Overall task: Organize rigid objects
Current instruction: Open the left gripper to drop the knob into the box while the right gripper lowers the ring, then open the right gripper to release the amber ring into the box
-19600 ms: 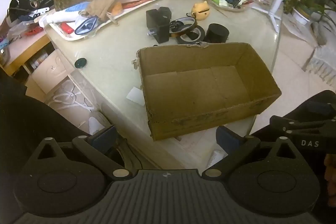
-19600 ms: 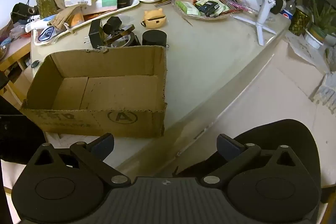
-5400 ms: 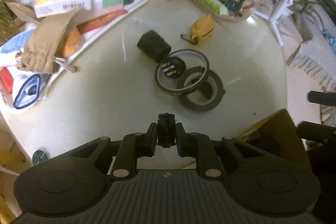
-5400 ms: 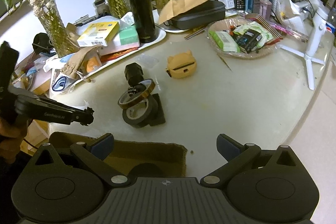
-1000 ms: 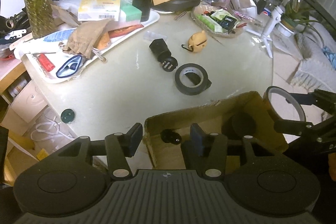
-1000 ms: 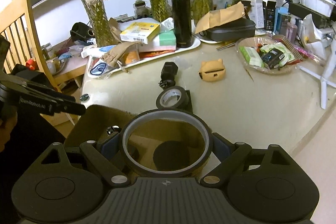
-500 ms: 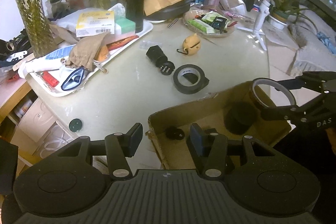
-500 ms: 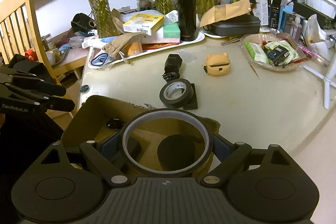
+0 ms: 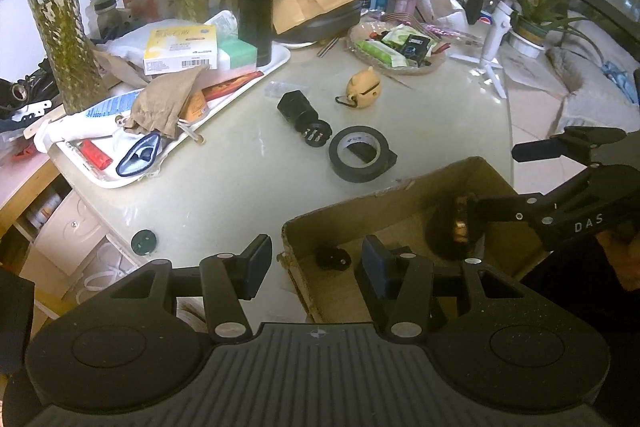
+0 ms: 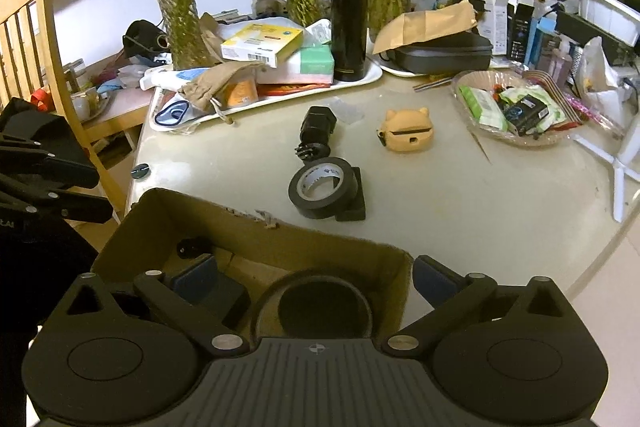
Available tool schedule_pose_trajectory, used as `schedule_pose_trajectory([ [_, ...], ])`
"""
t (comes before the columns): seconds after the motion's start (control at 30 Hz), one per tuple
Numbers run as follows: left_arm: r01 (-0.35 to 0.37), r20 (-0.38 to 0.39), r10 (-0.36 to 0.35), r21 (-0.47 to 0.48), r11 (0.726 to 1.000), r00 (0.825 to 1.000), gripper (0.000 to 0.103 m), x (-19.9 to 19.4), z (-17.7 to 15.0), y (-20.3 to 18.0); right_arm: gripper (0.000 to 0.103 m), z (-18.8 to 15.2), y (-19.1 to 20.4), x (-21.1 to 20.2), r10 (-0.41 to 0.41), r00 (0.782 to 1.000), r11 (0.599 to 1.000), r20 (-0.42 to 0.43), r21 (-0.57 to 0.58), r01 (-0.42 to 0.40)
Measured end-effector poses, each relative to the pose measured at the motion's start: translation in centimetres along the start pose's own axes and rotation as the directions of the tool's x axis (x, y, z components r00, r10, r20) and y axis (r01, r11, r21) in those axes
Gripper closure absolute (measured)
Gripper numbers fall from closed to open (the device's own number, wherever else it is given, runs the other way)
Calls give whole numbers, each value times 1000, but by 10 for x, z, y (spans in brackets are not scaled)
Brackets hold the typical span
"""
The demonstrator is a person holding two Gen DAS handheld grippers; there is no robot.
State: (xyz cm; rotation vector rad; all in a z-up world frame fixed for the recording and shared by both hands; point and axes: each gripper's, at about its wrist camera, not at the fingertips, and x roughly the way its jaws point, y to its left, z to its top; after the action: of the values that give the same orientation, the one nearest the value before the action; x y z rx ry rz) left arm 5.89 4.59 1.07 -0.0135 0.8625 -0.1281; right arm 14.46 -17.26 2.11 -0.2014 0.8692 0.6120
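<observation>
My right gripper (image 10: 318,279) hangs over the near end of the cardboard box (image 10: 248,227), its jaws opening wide. The thin clear tape ring (image 10: 276,287) lies between them, untouched by the pads, around a black round lid (image 10: 324,307) on the box floor. A small black part (image 10: 192,247) rests in the box's far corner. My left gripper (image 9: 316,263) is open and holds nothing, straddling the box's left corner (image 9: 288,227). On the table beyond lie a black tape roll (image 10: 322,191), a black plug adapter (image 10: 316,131) and a yellow bear-shaped case (image 10: 408,131).
A white tray (image 10: 360,79) piled with boxes, a cloth pouch and a black flask (image 10: 348,15) fills the back left. Glass vases (image 10: 180,11) stand behind it. A snack basket (image 10: 516,107) and a white tripod (image 10: 624,167) are at the right, a wooden chair (image 10: 36,27) at the left.
The right gripper's jaws have spread and the tape ring has dropped from them into the box, around the black lid. The left gripper has barely moved.
</observation>
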Motion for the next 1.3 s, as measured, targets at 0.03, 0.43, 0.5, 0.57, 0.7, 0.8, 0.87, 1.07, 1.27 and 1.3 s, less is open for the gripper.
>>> schedule_pose_trajectory([
  [0.03,-1,-2,1,-2,1000,1000,54,0,0,0,0,0,0,0,-3,1000,1000,-1,1,3],
  [0.43,2,6,-2,15,1000,1000,54,7,10,-10,0,7,-5,0,-38,999,998,-19,53,39],
  [0.5,7,12,-7,12,1000,1000,54,9,13,-12,0,11,-5,0,-34,999,998,-17,55,35],
  [0.57,10,17,-10,12,1000,1000,54,10,17,-13,0,14,-4,-1,-34,999,998,-16,49,35],
  [0.7,16,27,-16,17,1000,1000,54,13,26,-16,0,23,-2,0,-39,999,999,-12,33,39],
  [0.8,26,35,-26,11,1000,999,54,15,33,-17,0,30,-5,0,-46,999,999,-9,22,47],
  [0.87,33,41,-33,7,999,999,54,16,39,-18,0,35,-8,2,-49,999,998,-14,24,50],
  [1.07,43,71,-42,-13,999,997,54,16,54,-15,0,54,-19,2,-74,997,997,-18,6,74],
  [1.27,39,80,-37,-30,999,996,54,17,58,-8,0,65,-24,0,-84,996,996,4,3,84],
  [1.3,39,80,-36,-34,999,996,54,17,57,-6,0,65,-24,1,-85,996,996,7,-1,85],
])
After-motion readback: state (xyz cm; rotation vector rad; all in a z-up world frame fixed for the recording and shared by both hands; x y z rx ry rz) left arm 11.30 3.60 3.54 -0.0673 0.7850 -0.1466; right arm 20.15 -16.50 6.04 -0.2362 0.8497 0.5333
